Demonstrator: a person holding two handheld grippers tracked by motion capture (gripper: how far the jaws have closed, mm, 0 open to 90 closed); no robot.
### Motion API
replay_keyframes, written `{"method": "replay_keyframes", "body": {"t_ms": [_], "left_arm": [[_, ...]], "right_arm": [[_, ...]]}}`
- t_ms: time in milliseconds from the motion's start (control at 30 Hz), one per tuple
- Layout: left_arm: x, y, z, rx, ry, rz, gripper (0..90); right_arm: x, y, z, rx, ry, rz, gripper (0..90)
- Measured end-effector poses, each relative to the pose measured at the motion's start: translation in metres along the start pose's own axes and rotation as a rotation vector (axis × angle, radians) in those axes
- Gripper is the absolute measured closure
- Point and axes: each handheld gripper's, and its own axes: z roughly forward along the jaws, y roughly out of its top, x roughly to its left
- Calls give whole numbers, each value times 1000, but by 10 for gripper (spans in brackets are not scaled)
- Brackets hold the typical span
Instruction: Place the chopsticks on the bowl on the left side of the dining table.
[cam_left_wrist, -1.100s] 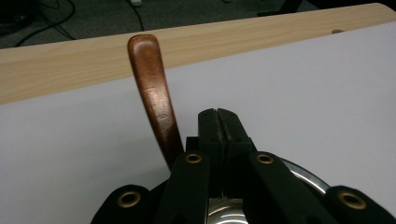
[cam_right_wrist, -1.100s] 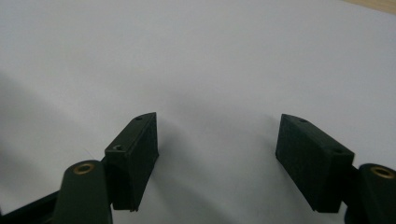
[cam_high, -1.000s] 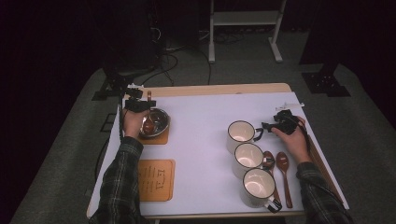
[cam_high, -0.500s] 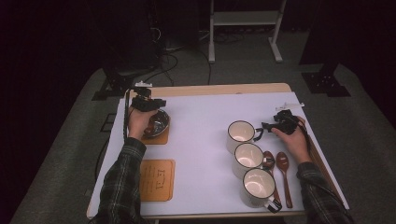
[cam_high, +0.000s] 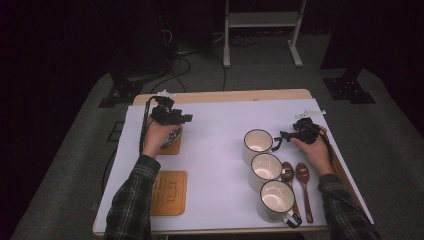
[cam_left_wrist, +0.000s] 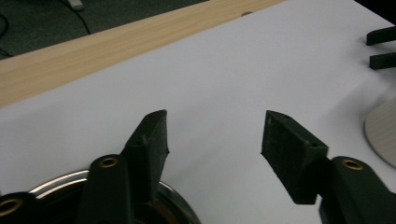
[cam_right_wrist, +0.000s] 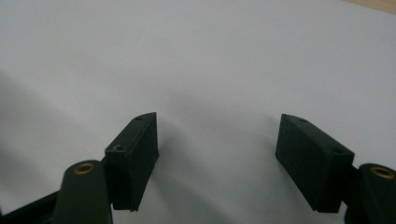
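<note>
My left gripper (cam_high: 186, 119) hovers over a shiny metal bowl (cam_high: 172, 136) that sits on a cork coaster (cam_high: 172, 148) at the table's left. In the left gripper view its jaws (cam_left_wrist: 215, 135) have just been opening; they stand apart with nothing between them, and the bowl's rim (cam_left_wrist: 60, 183) shows below. My right gripper (cam_high: 283, 135) rests beside the handle of the farthest of three white mugs (cam_high: 258, 142). In its own view it (cam_right_wrist: 217, 140) is open over the bare white sheet.
Two more mugs (cam_high: 266, 167) (cam_high: 276, 198) line up toward me, with two brown spoons (cam_high: 303, 176) to their right. A second cork coaster (cam_high: 170, 192) lies near the front left. The white sheet (cam_high: 220, 150) covers a wooden table (cam_high: 225, 96).
My left gripper has moved right, away from the bowl's left side, and its jaws have opened. The right hand and gripper have stayed put.
</note>
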Motion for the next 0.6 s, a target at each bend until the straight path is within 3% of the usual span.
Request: {"method": "replay_keyframes", "body": {"t_ms": [367,600], "left_arm": [[-32,-14,-1,12,-8,17,189],[-58,-20,-3,24,-6,78,123]], "right_arm": [[0,0,0,2,-2,-1,283],[0,0,0,2,-3,-3,283]]}}
